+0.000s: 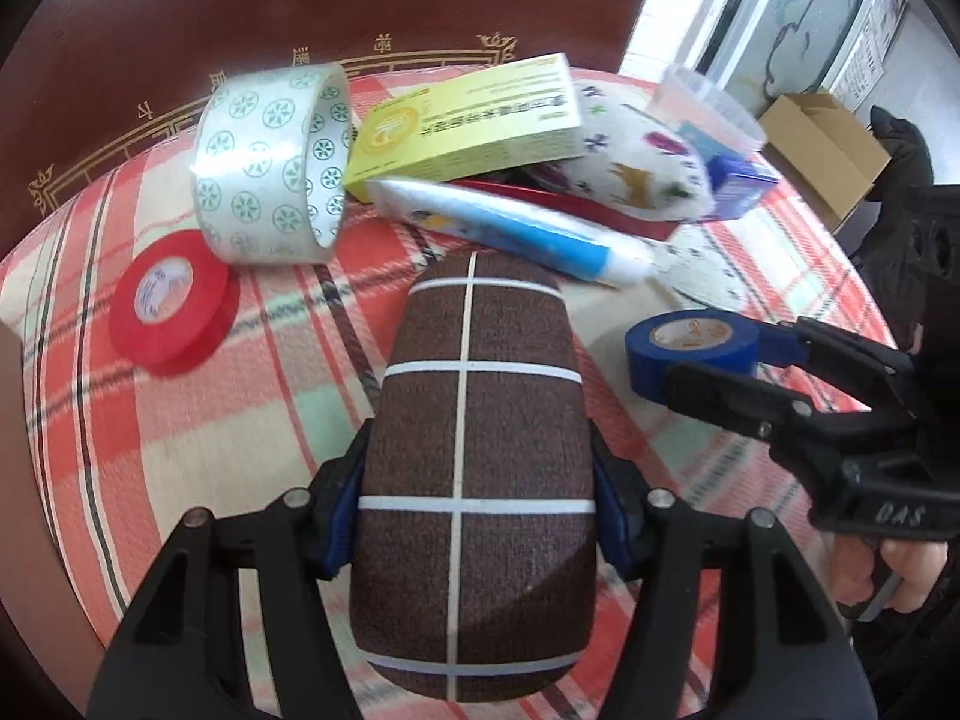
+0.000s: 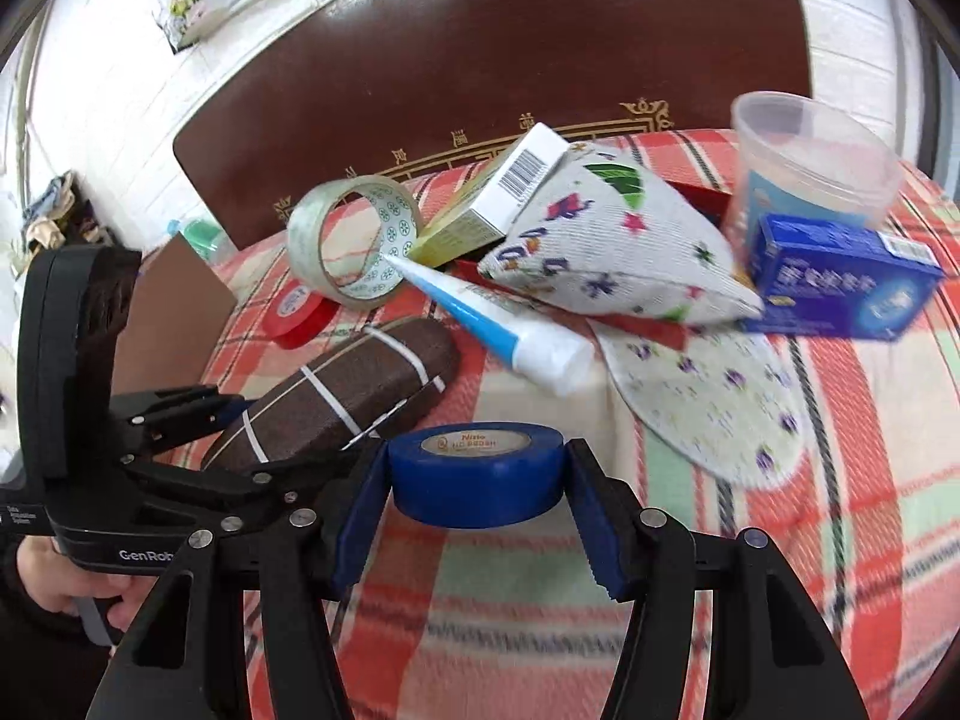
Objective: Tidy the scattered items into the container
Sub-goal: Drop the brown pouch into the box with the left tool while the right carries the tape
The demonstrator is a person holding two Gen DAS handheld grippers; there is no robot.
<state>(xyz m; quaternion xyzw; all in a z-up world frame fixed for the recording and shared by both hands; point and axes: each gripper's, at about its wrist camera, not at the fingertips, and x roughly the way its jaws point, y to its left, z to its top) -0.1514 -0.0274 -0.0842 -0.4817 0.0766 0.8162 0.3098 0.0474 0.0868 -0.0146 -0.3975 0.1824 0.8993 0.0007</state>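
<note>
My left gripper (image 1: 474, 510) is shut on a brown glasses case with white lines (image 1: 474, 480); the case also shows in the right wrist view (image 2: 336, 402). My right gripper (image 2: 477, 480) is shut on a blue tape roll (image 2: 477, 480), which also shows in the left wrist view (image 1: 690, 354). Beyond lie a clear patterned tape roll (image 1: 270, 162), a red tape roll (image 1: 168, 312), a yellow box (image 1: 468, 120), a white and blue tube (image 1: 510, 228), a white patterned pouch (image 2: 612, 246), a blue box (image 2: 840, 276) and a clear plastic container (image 2: 810, 162).
Everything rests on a red plaid cushion (image 2: 780, 540) in a dark brown chair (image 2: 480, 48). A round patterned cloth piece (image 2: 708, 402) lies under the pouch. An open cardboard box (image 1: 822, 144) stands on the floor at the right.
</note>
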